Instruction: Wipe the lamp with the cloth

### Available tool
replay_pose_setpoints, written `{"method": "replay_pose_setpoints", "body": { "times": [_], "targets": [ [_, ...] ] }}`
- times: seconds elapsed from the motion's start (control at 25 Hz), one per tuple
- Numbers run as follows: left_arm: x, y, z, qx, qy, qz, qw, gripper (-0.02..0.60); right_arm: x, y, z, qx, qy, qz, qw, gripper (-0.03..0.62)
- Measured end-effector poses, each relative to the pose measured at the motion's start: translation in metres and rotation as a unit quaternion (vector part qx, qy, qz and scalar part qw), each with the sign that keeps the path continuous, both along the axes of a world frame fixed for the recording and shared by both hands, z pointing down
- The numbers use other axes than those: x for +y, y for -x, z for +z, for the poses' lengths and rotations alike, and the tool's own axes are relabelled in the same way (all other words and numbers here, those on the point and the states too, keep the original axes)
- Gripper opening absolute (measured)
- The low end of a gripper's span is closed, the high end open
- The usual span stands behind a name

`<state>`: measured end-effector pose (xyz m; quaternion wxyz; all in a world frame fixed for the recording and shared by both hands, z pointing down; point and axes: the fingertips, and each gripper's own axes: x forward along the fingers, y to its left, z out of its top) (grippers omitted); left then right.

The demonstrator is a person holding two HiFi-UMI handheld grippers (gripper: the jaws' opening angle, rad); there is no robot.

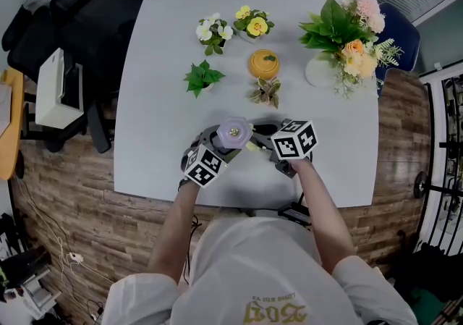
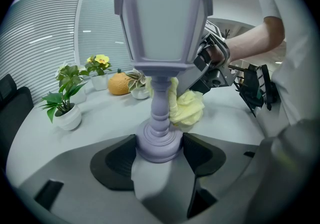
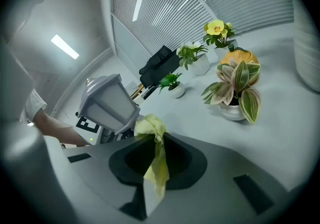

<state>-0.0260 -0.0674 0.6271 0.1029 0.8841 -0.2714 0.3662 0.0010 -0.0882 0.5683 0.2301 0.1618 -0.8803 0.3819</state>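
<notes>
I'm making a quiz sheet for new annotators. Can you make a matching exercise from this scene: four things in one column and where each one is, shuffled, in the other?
Things
1. lamp
2. cloth
3. orange ornament
4. bouquet

Places
a. pinched in the right tool
b. near the far right corner of the table
c. base clamped in the left tool
d. standing among the small potted plants

Pairs: 1-c, 2-a, 3-d, 4-b
</notes>
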Motion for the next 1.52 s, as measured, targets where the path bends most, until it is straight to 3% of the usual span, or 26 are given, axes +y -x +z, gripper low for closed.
{"method": "replay_pose_setpoints", "body": {
  "times": [0.68,1.52],
  "targets": [
    [0.000,0.000,0.000,0.000,0.000,0.000,1.0000,0.296,-0.015,0.007,0.020,0.042,-0.001,-0.005,0.999,0.052],
    [-0.001,0.000,0.000,0.000,-0.001,0.001,1.0000,0.296,-0.033,0.017,0.027,0.045,0.009,0.017,0.999,0.052]
  ]
}}
